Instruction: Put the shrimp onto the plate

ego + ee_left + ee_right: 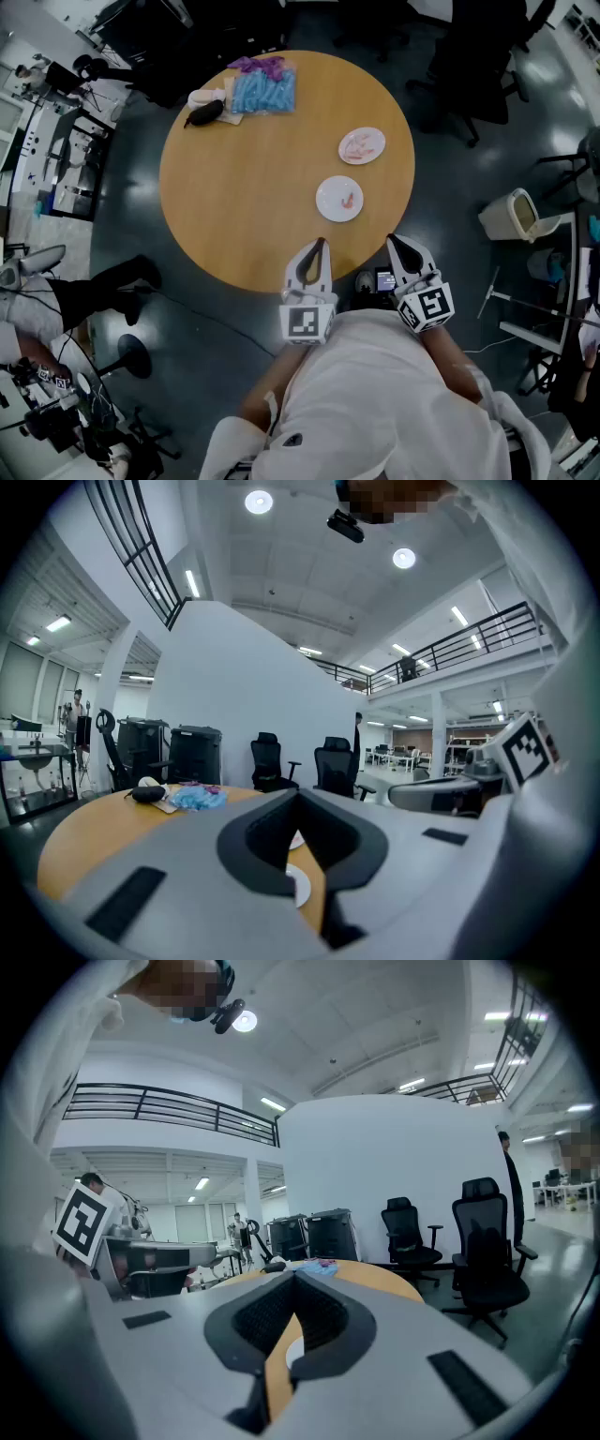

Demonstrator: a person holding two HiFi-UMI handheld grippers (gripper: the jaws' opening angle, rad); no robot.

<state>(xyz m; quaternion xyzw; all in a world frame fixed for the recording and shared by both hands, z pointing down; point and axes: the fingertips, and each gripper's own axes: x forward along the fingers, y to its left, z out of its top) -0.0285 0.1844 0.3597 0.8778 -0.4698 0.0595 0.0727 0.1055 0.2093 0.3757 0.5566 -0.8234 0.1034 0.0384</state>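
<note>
Round wooden table point(234, 187) in an open office hall with a dark glossy floor. A small pink shrimp point(349, 200) lies on the near white plate point(328, 208), which sits right of centre toward the near edge. Just beyond it is a second white plate point(362, 145) holding pinkish pieces, too small to tell what. Far side of the table has a cluster: blue plastic bag point(263, 92), purple item point(259, 64) touching its far end, black object point(204, 112) and a white bundle point(206, 97) beside the bag. Both grippers are at the near table edge, pointing roughly level across the tabletop and well apart from the plates. The left gripper point(320, 246) has its jaws closed tip to tip with nothing between them; its own view point(298, 797) shows the near plate through the loop. The right gripper point(394, 242) is also closed and empty, as its own view point(294, 1283) shows. The operator wears a white shirt point(375, 403). A white waste bin point(514, 214) stands on the floor to the right, black office chairs point(469, 66) beyond the table, and another person's legs point(103, 286) at left.
</note>
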